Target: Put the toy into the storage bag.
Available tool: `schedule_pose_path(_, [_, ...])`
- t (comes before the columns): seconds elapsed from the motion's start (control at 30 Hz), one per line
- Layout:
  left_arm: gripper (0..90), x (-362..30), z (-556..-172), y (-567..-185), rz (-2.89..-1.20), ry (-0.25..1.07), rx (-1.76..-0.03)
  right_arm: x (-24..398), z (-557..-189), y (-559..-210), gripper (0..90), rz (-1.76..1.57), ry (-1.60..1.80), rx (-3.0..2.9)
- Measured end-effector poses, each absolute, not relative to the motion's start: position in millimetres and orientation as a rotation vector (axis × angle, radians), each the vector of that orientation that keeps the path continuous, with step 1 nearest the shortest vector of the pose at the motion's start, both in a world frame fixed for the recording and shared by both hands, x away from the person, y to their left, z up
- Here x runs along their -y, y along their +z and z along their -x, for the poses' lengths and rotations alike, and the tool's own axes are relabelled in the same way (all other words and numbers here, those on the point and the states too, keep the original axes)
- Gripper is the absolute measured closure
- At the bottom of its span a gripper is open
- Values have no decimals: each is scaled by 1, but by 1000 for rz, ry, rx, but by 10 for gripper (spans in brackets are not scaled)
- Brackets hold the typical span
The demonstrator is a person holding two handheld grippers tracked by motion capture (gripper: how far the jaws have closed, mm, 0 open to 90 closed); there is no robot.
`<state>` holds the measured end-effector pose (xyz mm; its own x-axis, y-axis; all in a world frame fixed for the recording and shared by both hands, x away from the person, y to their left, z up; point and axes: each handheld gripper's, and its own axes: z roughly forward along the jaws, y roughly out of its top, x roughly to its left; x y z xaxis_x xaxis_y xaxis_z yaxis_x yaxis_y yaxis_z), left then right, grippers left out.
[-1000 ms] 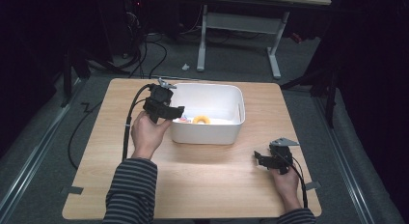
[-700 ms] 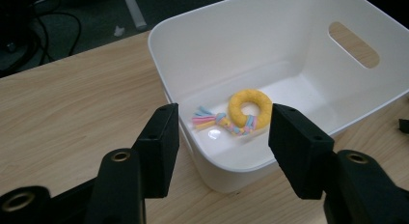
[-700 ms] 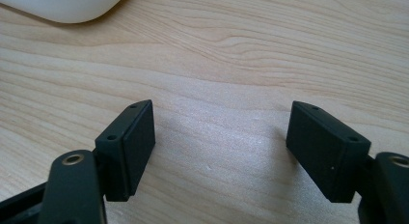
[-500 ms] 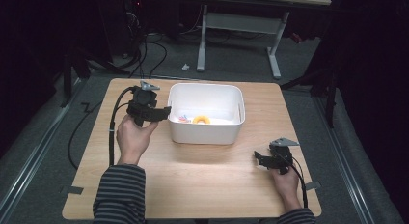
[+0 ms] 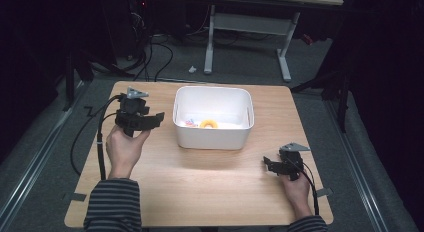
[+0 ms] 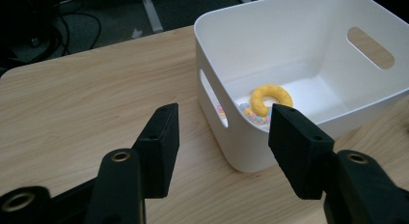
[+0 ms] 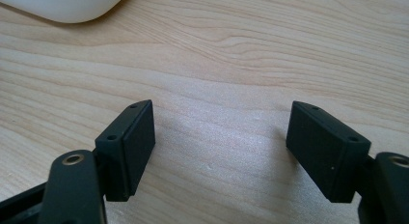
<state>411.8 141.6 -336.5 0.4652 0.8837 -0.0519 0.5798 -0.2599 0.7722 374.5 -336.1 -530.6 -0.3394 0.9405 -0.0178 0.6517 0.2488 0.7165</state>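
A white plastic bin (image 5: 212,137) with handle slots stands at the middle back of the wooden table. Inside it lie a yellow ring (image 5: 208,124) (image 6: 271,98) and a small pastel-coloured item (image 5: 190,123) (image 6: 253,115). My left gripper (image 5: 155,118) (image 6: 223,142) is held above the table just left of the bin, jaws open with nothing between them, pointing toward the bin's left wall. My right gripper (image 5: 267,165) (image 7: 222,151) rests low over the table near the front right, its jaws open over bare wood.
The bin's rim (image 6: 289,7) rises in front of the left gripper. A corner of the bin (image 7: 62,7) lies ahead of the right gripper. Cables trail off the table's left edge (image 5: 87,137). A desk frame (image 5: 250,27) stands on the floor behind.
My left gripper has drawn back leftward from the bin's left rim to a spot over the table beside it. The right gripper has stayed put.
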Motion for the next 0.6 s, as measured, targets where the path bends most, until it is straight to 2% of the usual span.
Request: schedule_pose_path(0.6, [443, -172, -384, -337, -1896, 545, -1244, 336, -374, -531, 258, -1444, 863, -2083])
